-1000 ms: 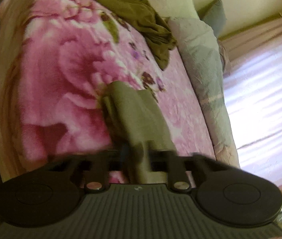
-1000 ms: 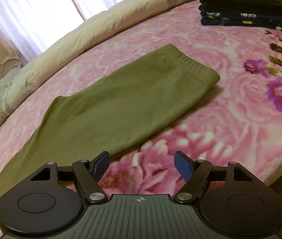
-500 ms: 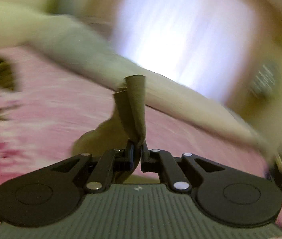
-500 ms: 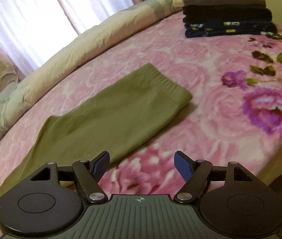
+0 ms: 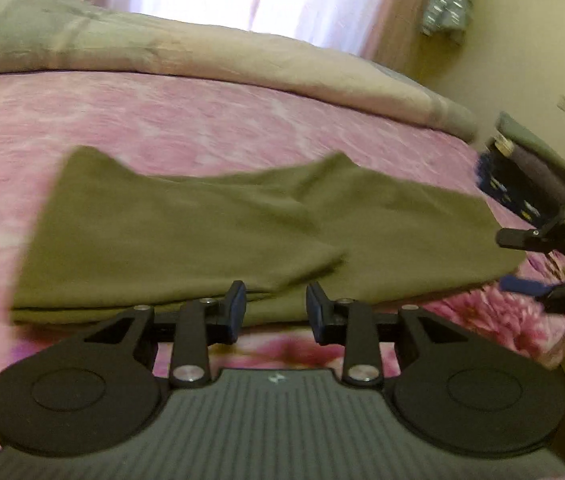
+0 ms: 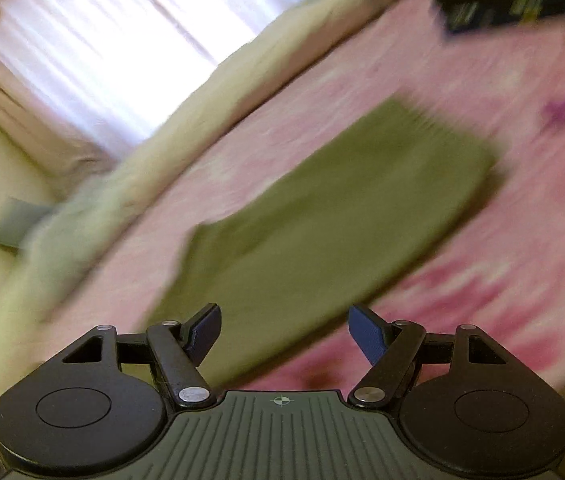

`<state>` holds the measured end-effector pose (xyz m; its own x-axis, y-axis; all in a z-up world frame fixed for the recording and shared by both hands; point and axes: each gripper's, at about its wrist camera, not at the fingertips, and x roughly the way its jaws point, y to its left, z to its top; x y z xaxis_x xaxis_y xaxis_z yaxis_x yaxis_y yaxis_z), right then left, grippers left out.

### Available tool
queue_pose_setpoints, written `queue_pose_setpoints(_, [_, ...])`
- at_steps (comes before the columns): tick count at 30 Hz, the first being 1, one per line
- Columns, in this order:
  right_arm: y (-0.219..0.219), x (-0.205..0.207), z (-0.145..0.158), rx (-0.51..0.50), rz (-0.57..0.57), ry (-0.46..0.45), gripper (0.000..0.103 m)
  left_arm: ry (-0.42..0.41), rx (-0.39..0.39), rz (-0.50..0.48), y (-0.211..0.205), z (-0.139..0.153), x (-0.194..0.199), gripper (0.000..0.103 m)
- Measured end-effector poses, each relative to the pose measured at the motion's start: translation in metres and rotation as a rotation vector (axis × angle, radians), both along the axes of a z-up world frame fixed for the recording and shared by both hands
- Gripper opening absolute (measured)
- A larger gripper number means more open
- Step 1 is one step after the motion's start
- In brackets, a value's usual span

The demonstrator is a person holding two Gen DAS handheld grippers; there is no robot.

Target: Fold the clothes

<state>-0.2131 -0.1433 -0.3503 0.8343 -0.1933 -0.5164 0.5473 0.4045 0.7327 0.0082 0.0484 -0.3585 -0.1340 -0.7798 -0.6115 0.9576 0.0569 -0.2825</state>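
Fabric first, from the left wrist view: the green garment (image 5: 242, 232) is lying on the pink bed (image 5: 202, 120), doubled over, with a folded flap ending in a corner just ahead of my left tool (image 5: 276, 312). That tool's jaws are standing partly apart with nothing between them; they have just been opening. A second ago they were pinched on the cloth end and carrying it across, so I am reading this as the release after a fold. At the right edge my right tool (image 5: 538, 264) is showing, close to the garment's far end, and beyond it a stack (image 5: 530, 176) of folded clothes is sitting near the bed's corner.

From the right wrist view, blurred, the garment (image 6: 322, 232) is looking shorter than it did a second ago, when it stretched long toward the lower left. My right tool (image 6: 284, 334) is hovering over its near edge with jaws wide apart and empty.

To do this step well, I am judging that the flap needs squaring before the next fold: its corner is sitting skewed and the top edge is wavy. I would take the near edge with both tools, level, and pull gently so the layers line up.
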Motion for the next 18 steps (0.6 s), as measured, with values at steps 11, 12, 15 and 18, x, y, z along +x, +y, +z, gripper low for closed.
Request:
queue_pose_setpoints(11, [0.018, 0.118, -0.035, 0.266, 0.155, -0.044, 0.054, 0.134, 0.003, 0.195, 0.025, 0.014, 0.081, 0.028])
queue_pose_setpoints(12, [0.019, 0.124, -0.036, 0.266, 0.161, -0.033, 0.046, 0.142, 0.001, 0.200, 0.024, 0.013, 0.085, 0.028])
queue_pose_setpoints(15, [0.019, 0.139, -0.038, 0.256, 0.169, 0.007, 0.046, 0.166, -0.002, 0.208, 0.024, 0.012, 0.093, 0.028])
queue_pose_setpoints(18, [0.021, 0.151, -0.039, 0.235, 0.180, 0.032, 0.046, 0.180, -0.004, 0.206, 0.022, 0.011, 0.096, 0.028])
